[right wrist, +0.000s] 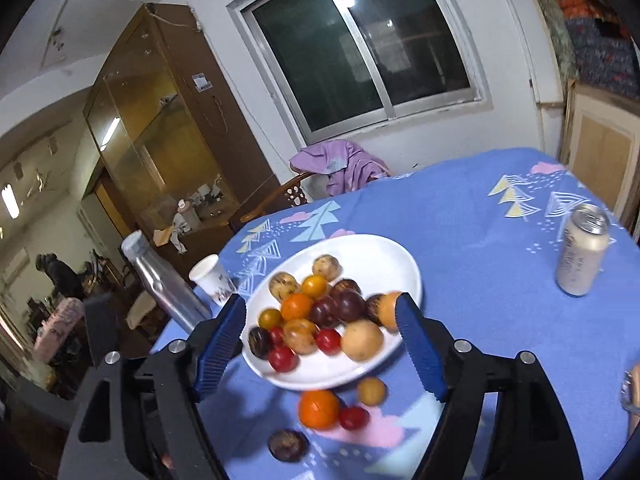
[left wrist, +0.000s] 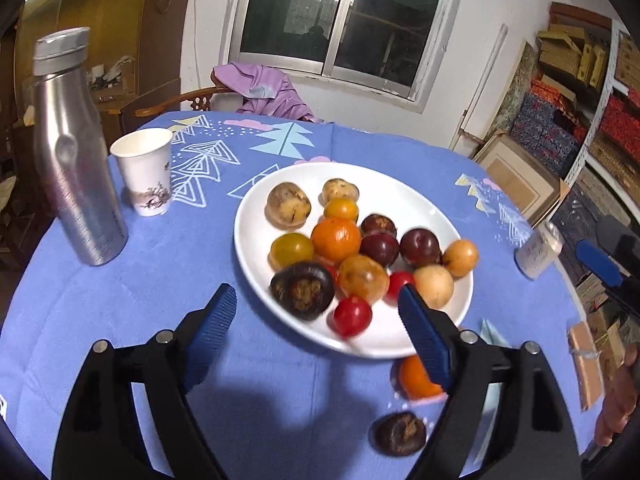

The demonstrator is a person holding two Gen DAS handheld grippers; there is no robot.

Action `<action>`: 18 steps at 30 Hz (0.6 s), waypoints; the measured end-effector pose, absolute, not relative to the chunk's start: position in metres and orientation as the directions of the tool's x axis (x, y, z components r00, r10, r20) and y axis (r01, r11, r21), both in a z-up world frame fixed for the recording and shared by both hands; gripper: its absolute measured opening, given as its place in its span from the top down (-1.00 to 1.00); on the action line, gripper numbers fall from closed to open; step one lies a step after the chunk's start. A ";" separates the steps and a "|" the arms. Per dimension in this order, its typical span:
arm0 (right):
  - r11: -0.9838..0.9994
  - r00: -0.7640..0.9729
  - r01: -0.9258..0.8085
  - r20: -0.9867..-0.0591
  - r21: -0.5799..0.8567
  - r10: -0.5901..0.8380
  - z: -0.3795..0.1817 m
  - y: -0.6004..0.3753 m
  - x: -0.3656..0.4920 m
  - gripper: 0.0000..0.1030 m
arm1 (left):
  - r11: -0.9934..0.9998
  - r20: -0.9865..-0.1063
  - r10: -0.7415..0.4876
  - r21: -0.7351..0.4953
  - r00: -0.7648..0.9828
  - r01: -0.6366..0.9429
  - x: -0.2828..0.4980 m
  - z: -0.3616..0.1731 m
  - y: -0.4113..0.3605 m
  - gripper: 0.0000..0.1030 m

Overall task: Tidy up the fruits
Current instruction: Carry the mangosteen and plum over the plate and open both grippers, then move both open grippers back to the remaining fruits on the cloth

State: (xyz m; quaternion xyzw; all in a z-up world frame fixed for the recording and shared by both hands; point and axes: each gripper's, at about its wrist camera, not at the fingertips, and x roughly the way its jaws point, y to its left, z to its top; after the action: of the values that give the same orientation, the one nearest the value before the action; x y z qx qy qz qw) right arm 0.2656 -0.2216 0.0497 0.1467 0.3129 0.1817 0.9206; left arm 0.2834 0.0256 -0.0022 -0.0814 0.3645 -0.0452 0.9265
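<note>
Plate [left wrist: 256, 248] is my landmark: bare cloth on its near-left, room for my gripper. Bottle [left wrist: 76, 152] & cup [left wrist: 144, 172] block far-left; can [right wrist: 582, 250] stands right; loose fruits [right wrist: 319, 408] crowd near edge.

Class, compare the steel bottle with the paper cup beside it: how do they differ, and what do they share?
The bottle is tall, silver metal and capped; the cup is short, white with a printed picture, and open at the top. The bottle has a dent in its side; the cup shows none. Both stand upright on the blue tablecloth, left of the plate.
</note>
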 end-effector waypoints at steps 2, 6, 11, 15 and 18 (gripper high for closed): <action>0.904 0.744 -0.219 -0.537 0.367 0.398 0.035 -0.232 0.249 -0.53 | 0.988 -0.664 -0.136 -0.144 0.736 0.053 0.265 -0.006 0.019 -0.57; 0.902 0.713 -0.129 -0.593 0.412 0.373 0.005 -0.260 0.237 -0.54 | 0.995 -0.647 -0.095 -0.045 0.757 0.086 0.225 -0.019 0.000 -0.77; 0.861 0.694 -0.097 -0.586 0.500 0.418 -0.002 -0.276 0.238 -0.54 | 0.990 -0.646 -0.077 0.038 0.760 0.133 0.206 -0.033 -0.024 -0.78; 0.859 0.694 -0.114 -0.578 0.500 0.429 -0.001 -0.272 0.234 -0.60 | 0.983 -0.683 -0.071 0.078 0.727 0.169 0.212 -0.046 -0.039 -0.78; 0.862 0.687 -0.131 -0.582 0.490 0.435 0.000 -0.266 0.233 -0.61 | 0.977 -0.710 -0.065 0.097 0.701 0.190 0.218 -0.054 -0.046 -0.78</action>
State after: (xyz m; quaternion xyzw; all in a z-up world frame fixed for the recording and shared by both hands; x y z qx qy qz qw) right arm 0.2328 -0.2659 -0.0002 0.2099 0.3628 0.1582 0.8940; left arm 0.2183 -0.0461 -0.0541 0.0818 0.3806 -0.0694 0.9185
